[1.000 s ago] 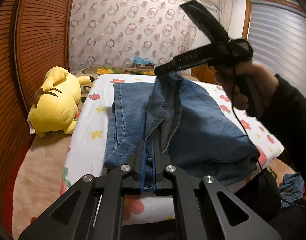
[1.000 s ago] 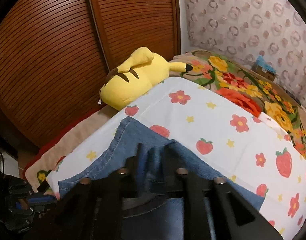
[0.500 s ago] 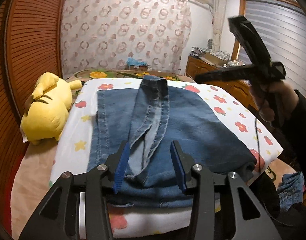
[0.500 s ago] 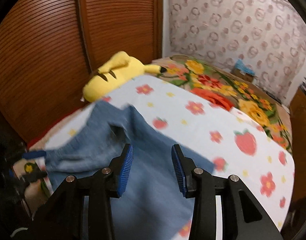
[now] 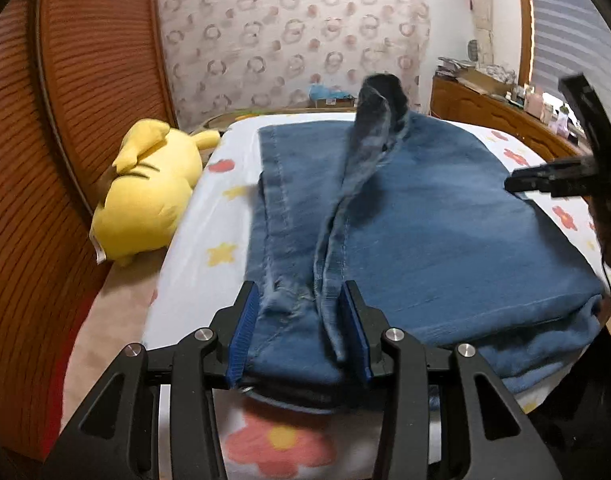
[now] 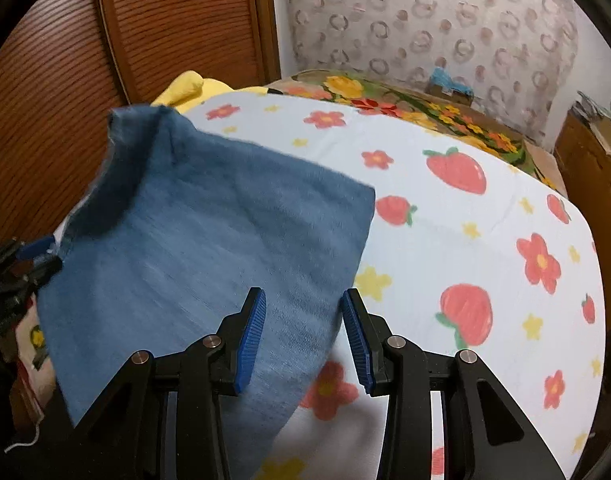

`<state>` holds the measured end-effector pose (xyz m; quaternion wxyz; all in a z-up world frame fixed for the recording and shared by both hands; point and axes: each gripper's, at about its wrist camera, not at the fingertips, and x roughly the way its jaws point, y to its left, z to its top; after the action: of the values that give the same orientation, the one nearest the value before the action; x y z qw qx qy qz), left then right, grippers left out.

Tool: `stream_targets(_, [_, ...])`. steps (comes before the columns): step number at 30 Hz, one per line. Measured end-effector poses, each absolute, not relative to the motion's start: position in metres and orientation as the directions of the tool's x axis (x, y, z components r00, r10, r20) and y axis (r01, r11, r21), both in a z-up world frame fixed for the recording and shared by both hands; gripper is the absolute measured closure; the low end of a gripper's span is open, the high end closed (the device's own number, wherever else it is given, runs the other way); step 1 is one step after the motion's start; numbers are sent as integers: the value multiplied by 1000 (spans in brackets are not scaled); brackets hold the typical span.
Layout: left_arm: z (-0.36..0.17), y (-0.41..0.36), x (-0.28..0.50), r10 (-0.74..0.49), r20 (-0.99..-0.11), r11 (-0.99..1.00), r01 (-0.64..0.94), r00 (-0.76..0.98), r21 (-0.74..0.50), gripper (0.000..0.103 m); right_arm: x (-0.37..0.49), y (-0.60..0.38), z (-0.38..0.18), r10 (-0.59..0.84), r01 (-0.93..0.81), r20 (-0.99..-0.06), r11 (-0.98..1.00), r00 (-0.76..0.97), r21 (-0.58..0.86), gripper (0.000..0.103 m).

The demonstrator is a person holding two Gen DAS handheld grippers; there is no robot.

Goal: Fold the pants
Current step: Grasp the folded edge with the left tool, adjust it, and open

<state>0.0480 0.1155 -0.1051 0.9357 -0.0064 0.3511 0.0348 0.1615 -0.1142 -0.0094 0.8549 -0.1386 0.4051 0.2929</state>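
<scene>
Blue jeans lie folded on the bed, with a narrow ridge of denim running along the top towards me. My left gripper is open at the near end, and that ridge lies loose between its blue pads. In the right wrist view the jeans spread to the left, their far corner curled up. My right gripper is open above the jeans' right edge, holding nothing. It also shows at the right of the left wrist view as the right gripper, held by a hand.
The bed sheet is white with flowers and strawberries. A yellow plush toy lies at the bed's left side against slatted wooden doors. A wooden dresser stands at the back right, and a floral blanket lies beyond the sheet.
Both grippers opened and let go of the denim. The lifted fold dropped onto the jeans. My right gripper swung off to the right and down, and the left one sank a little.
</scene>
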Motion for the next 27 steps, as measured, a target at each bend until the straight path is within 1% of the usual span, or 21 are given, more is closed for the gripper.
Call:
stream_targets(5, [-105, 128, 42, 57, -660, 995, -97, 749, -23, 59, 161, -106, -20, 381, -612, -775, 791, 503, -9, 62])
stream_targets(11, [-104, 127, 42, 59, -658, 995, -99, 751, -24, 59, 160, -111, -25, 395, -609, -776, 793, 491, 19, 61])
stream_targets(13, [-102, 126, 41, 56, -648, 995, -99, 759, -30, 59, 160, -114, -26, 402, -605, -773, 796, 491, 29, 60])
stream_targets(17, [-95, 124, 37, 49, -629, 995, -94, 776, -39, 59, 161, -116, -29, 400, -597, -764, 802, 506, 24, 50])
stream_targets(27, [-74, 107, 28, 3, -577, 996, -51, 817, -67, 59, 160, -121, -31, 411, -599, -757, 800, 508, 32, 45])
